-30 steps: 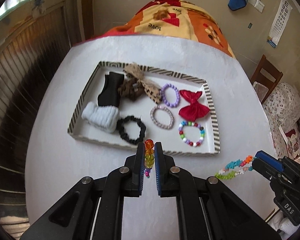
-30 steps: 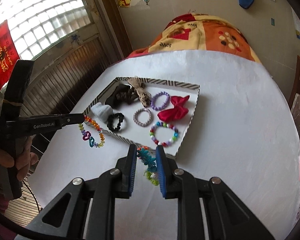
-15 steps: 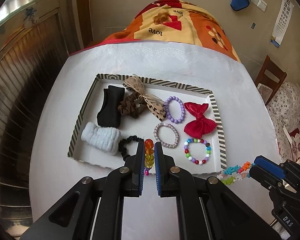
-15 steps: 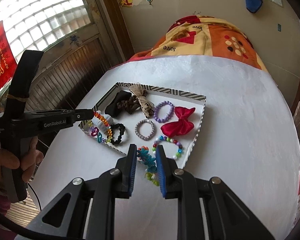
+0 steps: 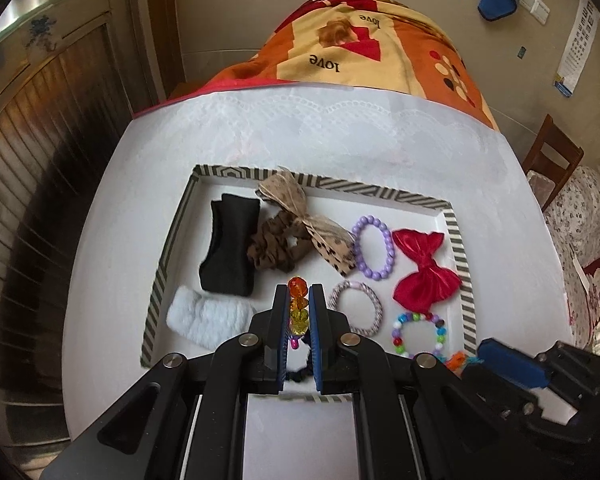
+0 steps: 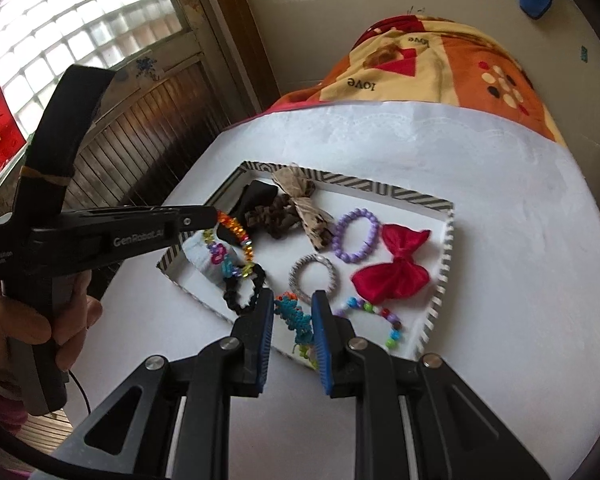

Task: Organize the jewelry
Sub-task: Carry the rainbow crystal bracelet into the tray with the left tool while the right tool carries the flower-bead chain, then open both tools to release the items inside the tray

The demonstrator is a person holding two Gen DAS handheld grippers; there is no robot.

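Observation:
A white tray with a striped rim (image 5: 172, 240) lies on the white table. In it are a red bow (image 5: 424, 272), a purple bead bracelet (image 5: 372, 248), a multicolour bead bracelet (image 5: 418, 334), a black scrunchie (image 6: 244, 288) and several other hair pieces. My left gripper (image 5: 299, 300) is shut on an orange and yellow bead bracelet (image 5: 297, 285), which dangles over the tray's near left part (image 6: 236, 236). My right gripper (image 6: 293, 300) is shut on a teal and orange woven bracelet (image 6: 296, 316) above the tray's near rim.
An orange patterned blanket (image 5: 372, 52) lies beyond the table's far edge. A wooden chair (image 5: 552, 160) stands to the right, and wood panelling (image 5: 40, 152) runs along the left. A hand (image 6: 28, 320) grips the left tool's handle.
Both grippers have moved forward from the bare table in front of the tray to over its near edge, each still carrying its bracelet. The tray's contents have not shifted.

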